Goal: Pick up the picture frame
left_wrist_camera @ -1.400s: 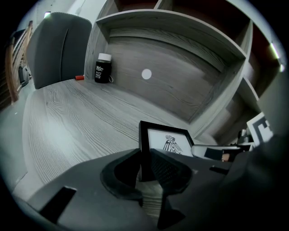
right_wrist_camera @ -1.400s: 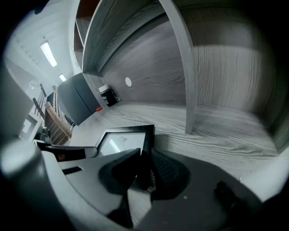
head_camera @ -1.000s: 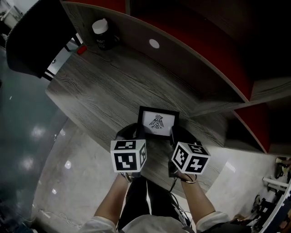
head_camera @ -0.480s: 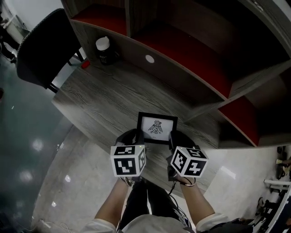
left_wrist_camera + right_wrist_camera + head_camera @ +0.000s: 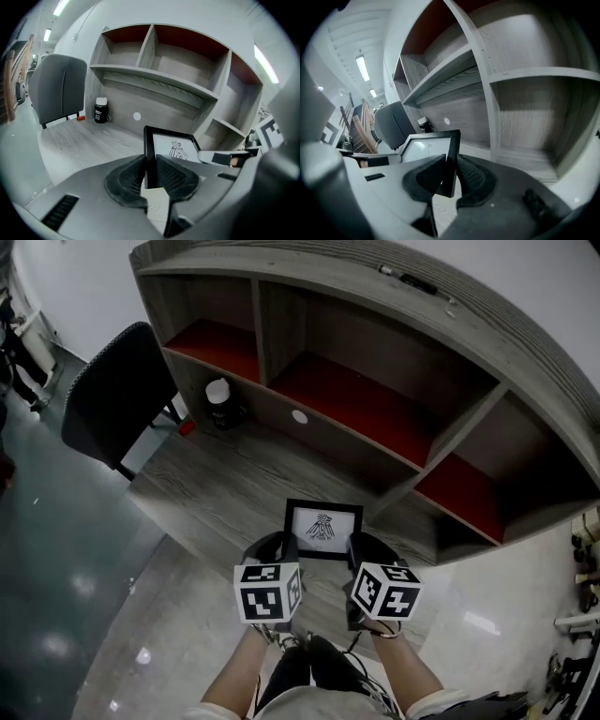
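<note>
The picture frame (image 5: 323,530) is held between the two tongs above the near edge of the tabletop (image 5: 225,484), about midway along that edge. It is a black frame around a white sheet, its face turned up towards the person. The sheet carries a dark bird-like emblem with a line or two of small print beneath it, too small to read.

The left tongs (image 5: 151,171) are closed on the frame's left side bar, whose black edge stands upright between the ribbed pads (image 5: 123,176), both of which press on it. The right tongs (image 5: 449,176) clamp the frame's right side bar in the same way. In both gripper views the frame's lower corners hang free below the pads, with nothing touching them.

Each pair of tongs carries a marker cube, the left cube (image 5: 268,592) and the right cube (image 5: 386,590), printed with black-and-white square patterns and no letters.

At the tabletop's far left corner stands a black jar (image 5: 218,404) with a white lid. Its label shows white print that cannot be read. A small red thing (image 5: 187,427) lies just beside the jar at the left edge. A white round disc (image 5: 299,416) sits on the back panel along the far edge. Above rises a grey wood-grain shelf unit (image 5: 450,427) with red-lined compartments. A dark chair (image 5: 117,395) stands on the floor off the tabletop's left edge.
</note>
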